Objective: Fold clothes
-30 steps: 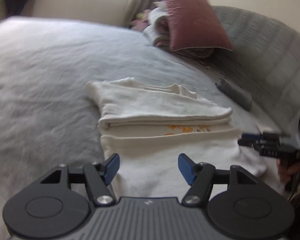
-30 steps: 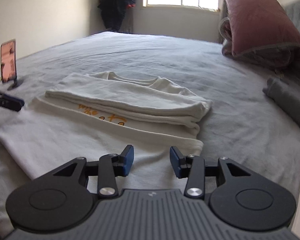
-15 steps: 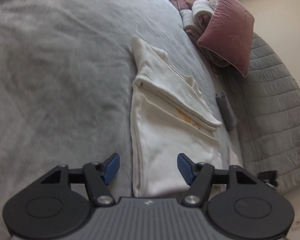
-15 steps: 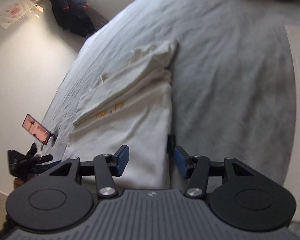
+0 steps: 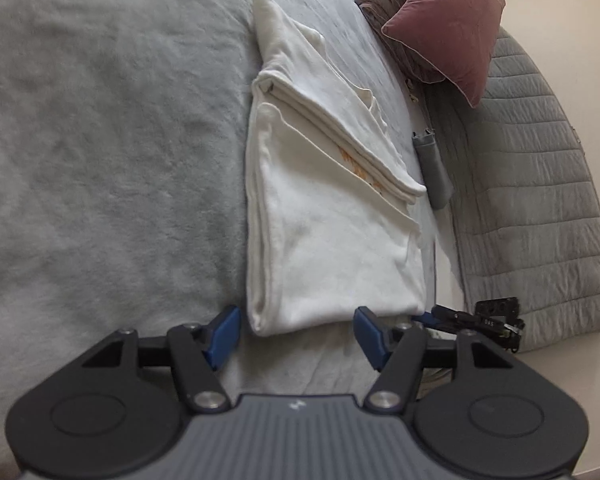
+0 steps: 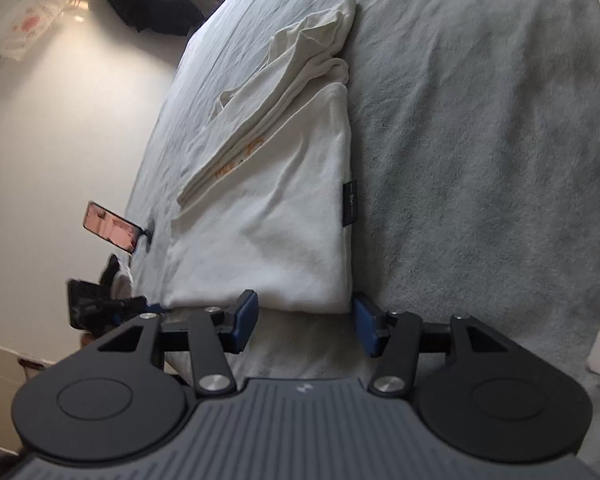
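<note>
A wide bed under a grey fleecy blanket (image 5: pixel 100 160) fills both views, with a dusty-pink cushion (image 5: pixel 448 20) at upper right of the left wrist view and a phone on a stand (image 6: pixel 110 227) at left of the right wrist view. The cream cotton T-shirt (image 5: pixel 332 240) lies flat at frame centre, sleeves and sides already turned in to a long strip. The crosswise folds appear to remain.

The left gripper (image 5: pixel 296 336) is spread, blue pads flanking one hem corner. The right gripper (image 6: pixel 305 322) is likewise spread at the other corner; neither pinches cloth.

Orange print (image 6: pixel 240 158) is partly covered and unreadable. A small dark side tag (image 6: pixel 351 204) carries lettering too fine to read.
</note>
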`<control>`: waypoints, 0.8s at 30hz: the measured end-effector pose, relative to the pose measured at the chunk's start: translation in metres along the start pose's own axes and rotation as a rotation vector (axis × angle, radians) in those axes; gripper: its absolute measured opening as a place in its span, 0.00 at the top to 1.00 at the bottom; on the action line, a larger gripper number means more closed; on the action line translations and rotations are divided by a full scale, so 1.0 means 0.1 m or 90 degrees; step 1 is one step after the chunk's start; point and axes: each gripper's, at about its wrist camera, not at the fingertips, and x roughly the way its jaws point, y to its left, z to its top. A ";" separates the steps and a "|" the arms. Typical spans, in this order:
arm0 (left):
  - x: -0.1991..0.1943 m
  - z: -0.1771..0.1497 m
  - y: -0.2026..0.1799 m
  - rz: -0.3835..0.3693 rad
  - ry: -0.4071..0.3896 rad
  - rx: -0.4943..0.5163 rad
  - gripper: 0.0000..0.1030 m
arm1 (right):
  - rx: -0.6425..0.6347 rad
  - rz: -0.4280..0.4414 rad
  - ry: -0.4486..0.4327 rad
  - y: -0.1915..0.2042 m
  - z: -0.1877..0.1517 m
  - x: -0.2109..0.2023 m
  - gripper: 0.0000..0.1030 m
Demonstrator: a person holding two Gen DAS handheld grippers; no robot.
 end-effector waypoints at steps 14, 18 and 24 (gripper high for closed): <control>-0.08 -0.08 -0.07 -0.108 -0.085 -0.005 0.92 | 0.026 0.088 -0.062 0.08 0.07 -0.10 0.83; -0.17 -0.04 -0.17 -0.166 -0.146 -0.006 0.92 | 0.039 0.138 -0.113 0.16 0.14 -0.16 0.83; -0.24 0.15 -0.29 -0.218 -0.223 -0.037 0.92 | 0.063 0.165 -0.192 0.32 0.36 -0.22 0.83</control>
